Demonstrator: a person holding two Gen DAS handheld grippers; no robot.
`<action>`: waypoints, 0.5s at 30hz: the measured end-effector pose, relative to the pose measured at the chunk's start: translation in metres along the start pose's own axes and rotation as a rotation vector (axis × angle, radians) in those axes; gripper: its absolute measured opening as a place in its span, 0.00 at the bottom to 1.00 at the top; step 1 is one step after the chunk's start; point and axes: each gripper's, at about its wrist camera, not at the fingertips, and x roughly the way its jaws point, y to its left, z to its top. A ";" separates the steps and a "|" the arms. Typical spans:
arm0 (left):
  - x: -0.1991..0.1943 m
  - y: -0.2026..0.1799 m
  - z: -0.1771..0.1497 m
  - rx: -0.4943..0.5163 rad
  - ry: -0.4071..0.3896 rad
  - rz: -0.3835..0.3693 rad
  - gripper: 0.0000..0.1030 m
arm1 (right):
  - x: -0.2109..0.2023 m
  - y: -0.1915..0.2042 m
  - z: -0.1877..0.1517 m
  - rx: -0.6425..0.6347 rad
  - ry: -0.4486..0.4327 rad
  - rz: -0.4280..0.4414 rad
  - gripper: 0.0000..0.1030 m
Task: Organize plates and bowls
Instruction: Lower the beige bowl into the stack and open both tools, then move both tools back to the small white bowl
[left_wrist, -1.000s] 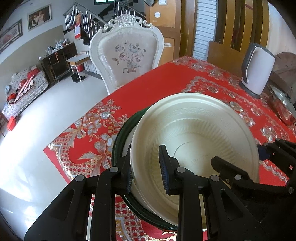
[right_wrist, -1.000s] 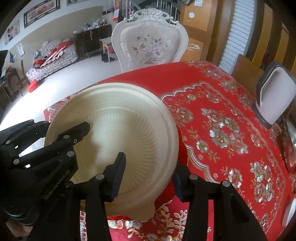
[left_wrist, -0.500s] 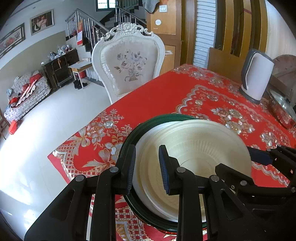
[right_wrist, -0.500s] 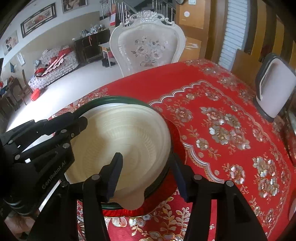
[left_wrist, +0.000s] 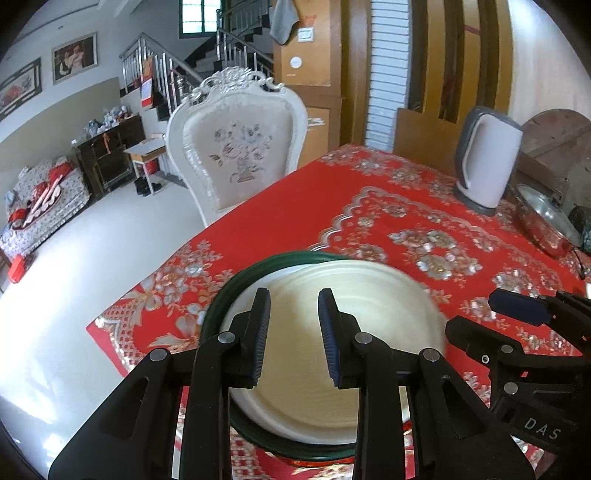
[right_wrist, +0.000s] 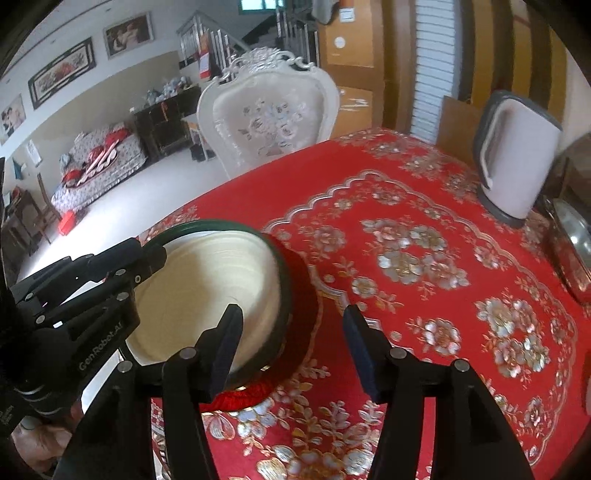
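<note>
While the cream bowl (left_wrist: 343, 354) sits nested in the green dish (left_wrist: 225, 295) near the desk (left_wrist: 369, 206) corner, both the left gripper (left_wrist: 293, 328) and right gripper (right_wrist: 291, 339) hover over it, fingers apart (empty)

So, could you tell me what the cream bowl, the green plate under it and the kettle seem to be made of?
The cream bowl looks like matte moulded pulp or plastic: dull, with fine concentric ridges. The green plate seems glazed ceramic or melamine, given its glossy dark rim. The kettle looks like smooth white plastic with grey trim.
</note>
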 end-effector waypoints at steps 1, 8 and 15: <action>-0.001 -0.005 0.001 0.005 -0.001 -0.010 0.26 | -0.004 -0.005 -0.001 0.010 -0.006 -0.005 0.55; -0.009 -0.051 0.001 0.066 -0.013 -0.072 0.26 | -0.027 -0.042 -0.012 0.090 -0.039 -0.043 0.57; -0.014 -0.106 -0.001 0.137 -0.019 -0.146 0.26 | -0.050 -0.085 -0.032 0.176 -0.050 -0.097 0.58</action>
